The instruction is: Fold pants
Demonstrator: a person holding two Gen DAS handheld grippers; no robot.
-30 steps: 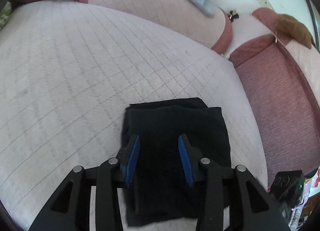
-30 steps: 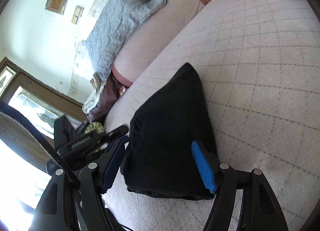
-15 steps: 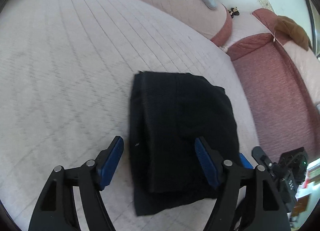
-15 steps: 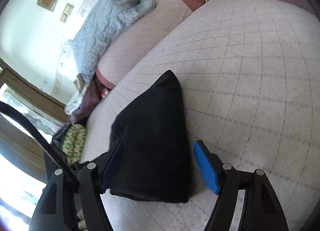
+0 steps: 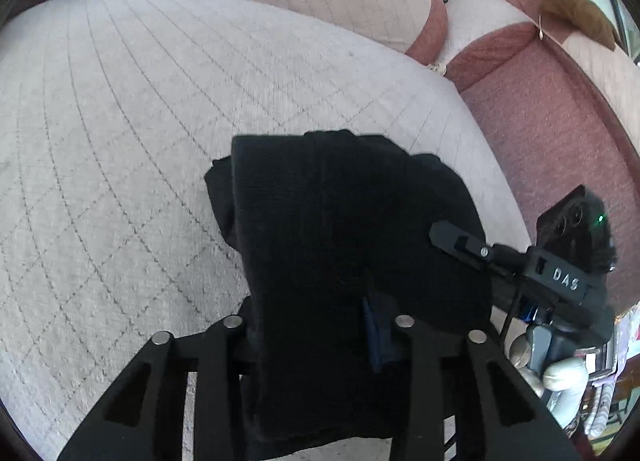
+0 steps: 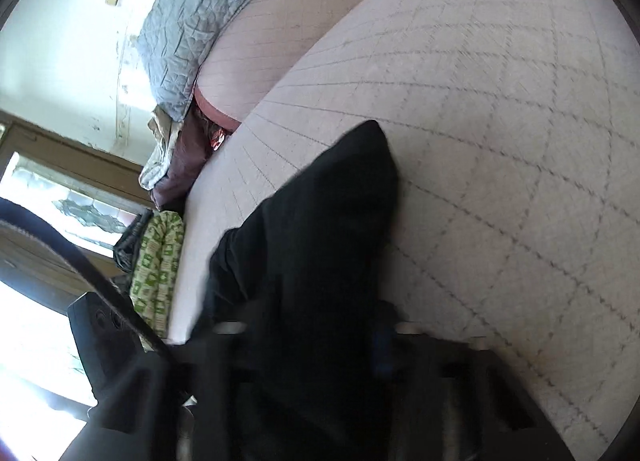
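Left gripper (image 5: 316, 337) low centre of frame, fingers closed in on near end of folded black pants (image 5: 340, 229), cloth bunched between them; likely gripping bundle to lift or shift it. Right gripper (image 6: 308, 337) bottom centre of its blurred view, apparently clamped on same bundle. Pants rest on quilted cushion (image 5: 140, 121), extending from both grippers toward frame centre.

black pants (image 5: 344, 229) — pale diamond-quilted cover (image 5: 120, 121), blue-grey blanket (image 6: 200, 9)
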